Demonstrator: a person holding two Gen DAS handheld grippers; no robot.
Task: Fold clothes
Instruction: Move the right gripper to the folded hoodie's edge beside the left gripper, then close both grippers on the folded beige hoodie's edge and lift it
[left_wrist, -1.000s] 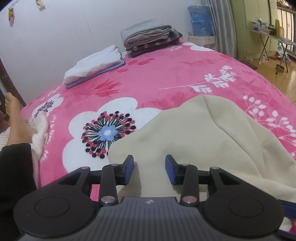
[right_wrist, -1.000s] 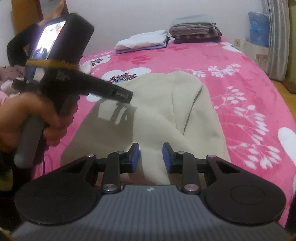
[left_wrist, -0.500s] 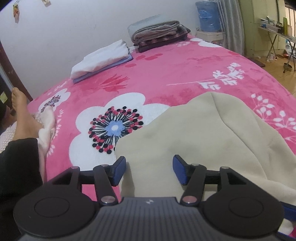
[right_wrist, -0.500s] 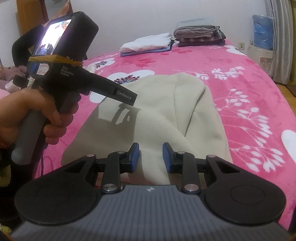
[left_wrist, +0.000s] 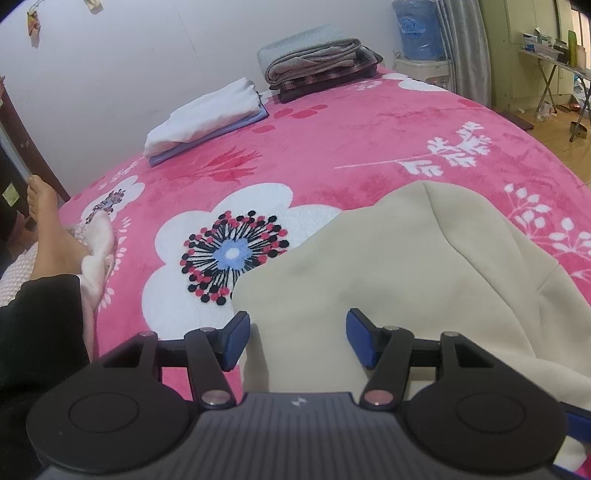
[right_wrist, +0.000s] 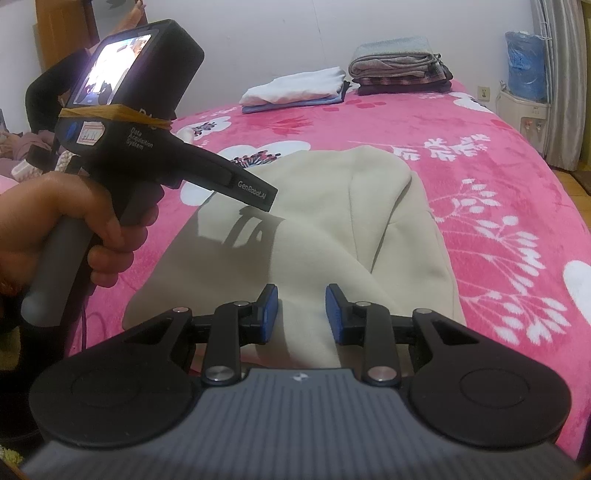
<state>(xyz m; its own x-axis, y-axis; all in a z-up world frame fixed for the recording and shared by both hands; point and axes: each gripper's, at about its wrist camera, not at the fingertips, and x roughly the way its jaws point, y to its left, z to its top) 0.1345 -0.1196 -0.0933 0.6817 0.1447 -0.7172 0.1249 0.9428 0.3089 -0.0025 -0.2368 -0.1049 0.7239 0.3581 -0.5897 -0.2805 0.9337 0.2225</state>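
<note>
Beige garment (left_wrist: 424, 280) spread flat on the pink floral blanket (left_wrist: 332, 147), partly folded already, 1 layer lapped lengthwise over the middle, near hem close under both tools. Left gripper (left_wrist: 297, 341) spread wide above the near left edge, nothing between the pads, no cloth touched. Right gripper (right_wrist: 300, 312) narrower but also parted, hovering over the near hem with fabric showing through the gap, apparently unpinched. Left hand (right_wrist: 55, 225) wrapped round its tool's handle, seen from the right camera. At the far end, 2 finished stacks: white folded clothes (left_wrist: 203, 114) and grey folded clothes (left_wrist: 317, 62). Likely next: a crosswise fold, near hem carried toward the far end. Best done by lowering both sets of pads onto the 2 near corners, taking every layer in each bite, closing firmly, lifting level and together, then laying the hem down square so the lapped layer stays flat.
</note>
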